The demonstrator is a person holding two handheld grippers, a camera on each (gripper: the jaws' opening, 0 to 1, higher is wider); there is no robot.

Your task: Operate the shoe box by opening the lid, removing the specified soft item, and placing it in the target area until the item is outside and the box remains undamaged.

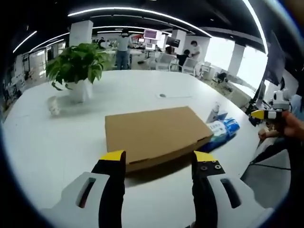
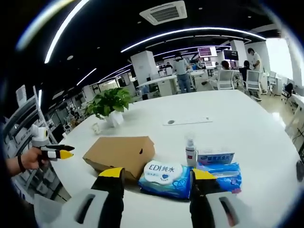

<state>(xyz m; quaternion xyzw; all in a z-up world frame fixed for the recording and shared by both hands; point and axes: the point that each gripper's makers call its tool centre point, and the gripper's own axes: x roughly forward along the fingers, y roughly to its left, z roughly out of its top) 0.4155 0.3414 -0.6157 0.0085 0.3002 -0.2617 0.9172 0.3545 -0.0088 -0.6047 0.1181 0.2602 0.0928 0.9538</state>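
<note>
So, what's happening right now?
Both grippers open, holding nothing. Box shut on table. Wipes pack beside it.

My left hand-held gripper and right hand-held gripper had black jaws, yellow tips, white housings; I wore a dark wristband.
</note>
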